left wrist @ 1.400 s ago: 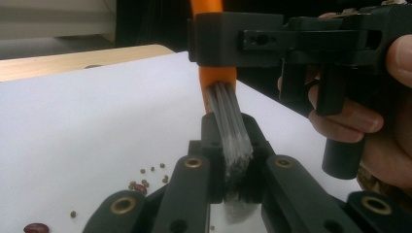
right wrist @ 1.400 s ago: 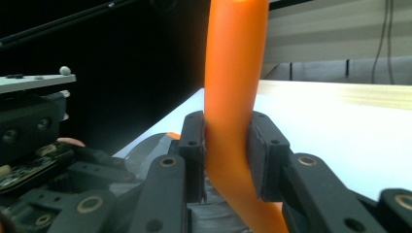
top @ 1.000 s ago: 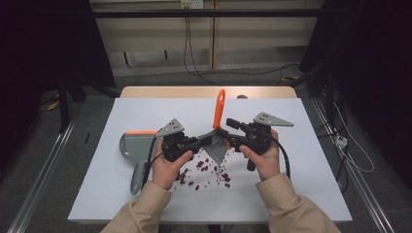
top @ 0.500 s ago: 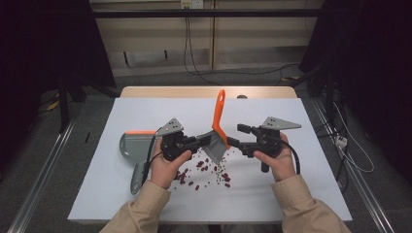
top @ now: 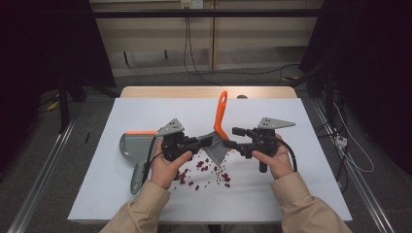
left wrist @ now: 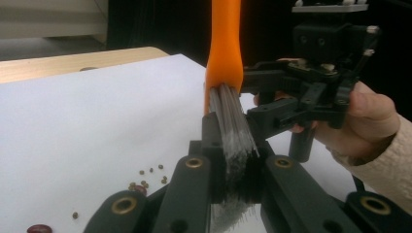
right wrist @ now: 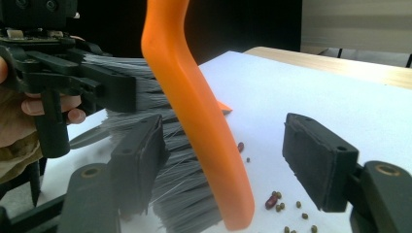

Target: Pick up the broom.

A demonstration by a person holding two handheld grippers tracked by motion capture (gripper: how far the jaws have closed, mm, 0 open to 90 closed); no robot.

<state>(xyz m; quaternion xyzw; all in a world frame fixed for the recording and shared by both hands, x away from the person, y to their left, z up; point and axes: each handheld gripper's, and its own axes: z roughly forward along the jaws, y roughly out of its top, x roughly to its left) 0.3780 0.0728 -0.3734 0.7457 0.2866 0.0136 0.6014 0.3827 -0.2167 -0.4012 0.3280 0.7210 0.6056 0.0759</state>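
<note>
Landmark: the orange-handled hand brush with grey bristles (top: pixel 217 141), standing upright mid-table.

Nearest me: scattered dark red beans and small green beans (top: pixel 206 172) lie on the white table sheet (top: pixel 301 189), just below and in front of the brush head.

My left gripper (left wrist: pixel 232 165) is clamped on the bristles, jaws pressed into the grey tuft from both sides, just under the orange handle. That's a soft hold; bristles flex, so I wouldn't trust it for sweeping.

My right gripper (right wrist: pixel 233 155) has its jaws spread wide, the handle's lower bend sitting between the pads. The left pad is against the bristles; the right pad stands clear of the handle. Not gripping anything yet.

Step in hand, as I judge it: hand the brush over to the right gripper. To do it well:
- slide the right jaws onto solid orange plastic, not bristles
- shut firmly before the left lets go
- keep the brush upright while swapping, or it'll tip onto the beans

Left of the brush: the grey dustpan with orange rim (top: pixel 133 148), lying flat, near my left hand (top: pixel 167 167). Probably where the beans go.

Beyond the brush: bare sheet, then the wooden table edge (top: pixel 209 92).
</note>
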